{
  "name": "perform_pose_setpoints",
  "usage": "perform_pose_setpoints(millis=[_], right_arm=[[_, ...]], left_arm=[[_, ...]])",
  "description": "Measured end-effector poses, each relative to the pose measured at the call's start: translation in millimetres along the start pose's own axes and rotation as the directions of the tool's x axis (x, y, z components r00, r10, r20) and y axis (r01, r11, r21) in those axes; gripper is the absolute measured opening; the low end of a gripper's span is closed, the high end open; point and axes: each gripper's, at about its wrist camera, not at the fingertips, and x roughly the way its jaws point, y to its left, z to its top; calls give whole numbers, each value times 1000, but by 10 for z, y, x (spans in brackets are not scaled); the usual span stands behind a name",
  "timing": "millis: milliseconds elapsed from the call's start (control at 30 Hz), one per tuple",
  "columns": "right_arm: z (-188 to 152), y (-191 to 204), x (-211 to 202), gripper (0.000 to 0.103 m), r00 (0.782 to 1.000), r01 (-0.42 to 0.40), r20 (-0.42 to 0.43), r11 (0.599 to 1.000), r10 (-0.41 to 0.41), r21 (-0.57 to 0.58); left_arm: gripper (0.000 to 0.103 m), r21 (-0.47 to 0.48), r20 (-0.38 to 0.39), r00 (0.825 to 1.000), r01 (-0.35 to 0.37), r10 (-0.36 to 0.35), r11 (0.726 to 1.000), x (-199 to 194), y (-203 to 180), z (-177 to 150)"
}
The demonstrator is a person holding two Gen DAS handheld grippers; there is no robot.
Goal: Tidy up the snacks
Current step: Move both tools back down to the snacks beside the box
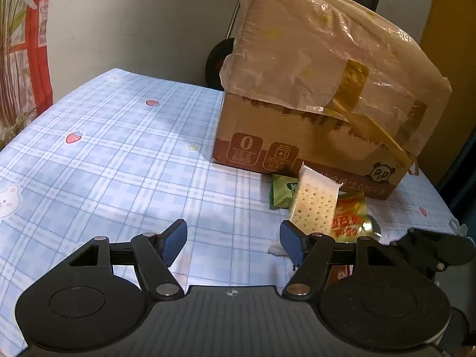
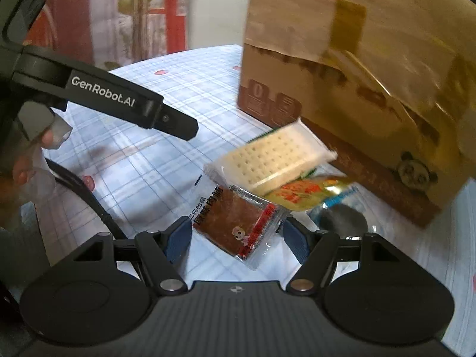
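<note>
Left gripper point(image 1: 233, 242) hovered over blue plaid tablecloth point(image 1: 119, 154), jaws spread, nothing between. Right gripper point(image 2: 236, 238) jaws spread, brown jerky packet in clear wrapper point(image 2: 238, 226) lying between them, pads not pressing. White perforated cracker pack point(image 2: 273, 157) topped snack pile beside plastic-covered brown cardboard box point(image 2: 357, 89).

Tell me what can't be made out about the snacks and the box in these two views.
- Cardboard box: contents hidden; plastic sheet covers the top, both views.
- Green packet: mostly behind the cracker packet, left view.
- Dark snack: behind right gripper, blurred.
- Meat jerky packet: small print unreadable.
</note>
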Motion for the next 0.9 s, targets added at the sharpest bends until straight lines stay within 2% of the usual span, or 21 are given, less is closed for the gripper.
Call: perform_pose_setpoints(millis=[100, 167, 267, 300, 367, 433, 633, 800, 900], right_arm=[[41, 2, 38, 72, 1000, 4, -2, 999, -4, -40], [53, -29, 68, 71, 1000, -7, 0, 1000, 7, -25], [26, -116, 102, 60, 1000, -23, 11, 997, 22, 67], [14, -133, 99, 51, 1000, -23, 17, 996, 21, 90], [-6, -131, 74, 45, 1000, -5, 31, 994, 2, 114], [-21, -118, 30, 33, 999, 19, 45, 993, -24, 120], [-38, -218, -127, 19, 993, -15, 118, 979, -9, 203], [-26, -218, -121, 19, 992, -56, 119, 974, 30, 220], [5, -172, -107, 20, 993, -42, 120, 980, 18, 196]], left_arm=[[70, 0, -2, 1000, 0, 0, 1000, 3, -4, 4], [70, -2, -5, 1000, 1, -1, 1000, 11, -7, 6], [68, -4, -13, 1000, 12, -12, 1000, 27, 2, -7], [65, -5, -17, 1000, 19, -19, 1000, 29, 5, -11], [60, -7, -25, 999, 35, -35, 999, 42, 4, -23], [56, -6, -30, 999, 46, -46, 999, 50, -4, -32], [56, 9, -36, 998, 60, -60, 998, 65, -49, -48], [56, 21, -43, 997, 68, -67, 997, 74, -64, -58], [56, 22, -49, 996, 69, -68, 997, 82, -59, -57]])
